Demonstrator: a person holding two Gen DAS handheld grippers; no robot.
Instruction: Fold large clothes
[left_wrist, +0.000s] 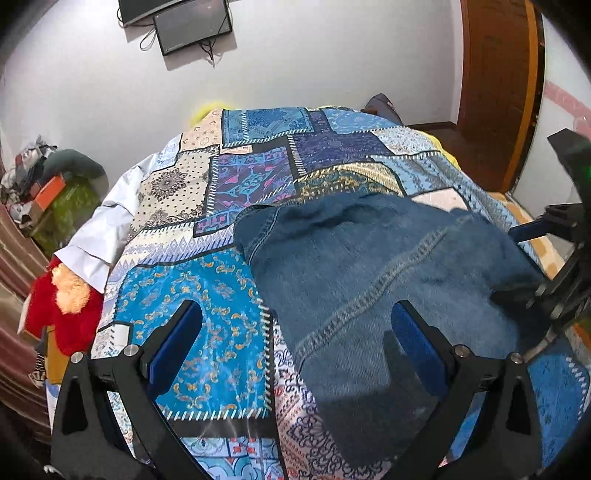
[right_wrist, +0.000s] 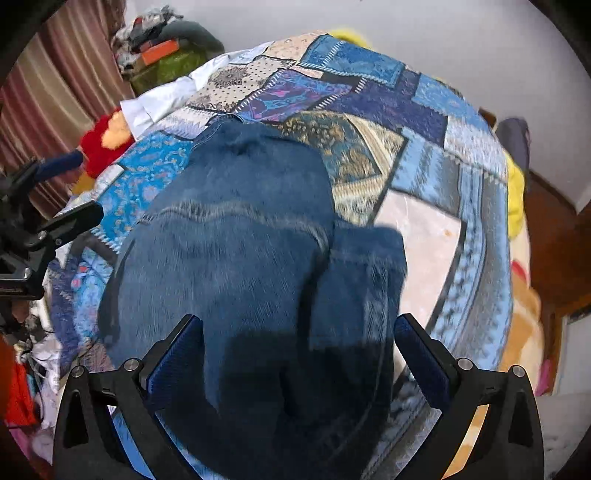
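A blue denim garment (left_wrist: 388, 273) lies folded over on a bed covered with a blue patchwork spread (left_wrist: 207, 295). It fills the middle of the right wrist view (right_wrist: 240, 258), blurred. My left gripper (left_wrist: 295, 332) is open and empty, hovering above the garment's left edge and the spread. My right gripper (right_wrist: 297, 339) is open and empty, above the garment's near end. The right gripper also shows at the right edge of the left wrist view (left_wrist: 565, 258). The left gripper shows at the left edge of the right wrist view (right_wrist: 40, 225).
A red and cream plush toy (left_wrist: 66, 306) and a white cloth (left_wrist: 107, 229) lie at the bed's left side. A pile of boxes and clothes (left_wrist: 44, 184) stands by the curtain. A wooden door (left_wrist: 498, 92) and monitors (left_wrist: 192, 26) are on the far wall.
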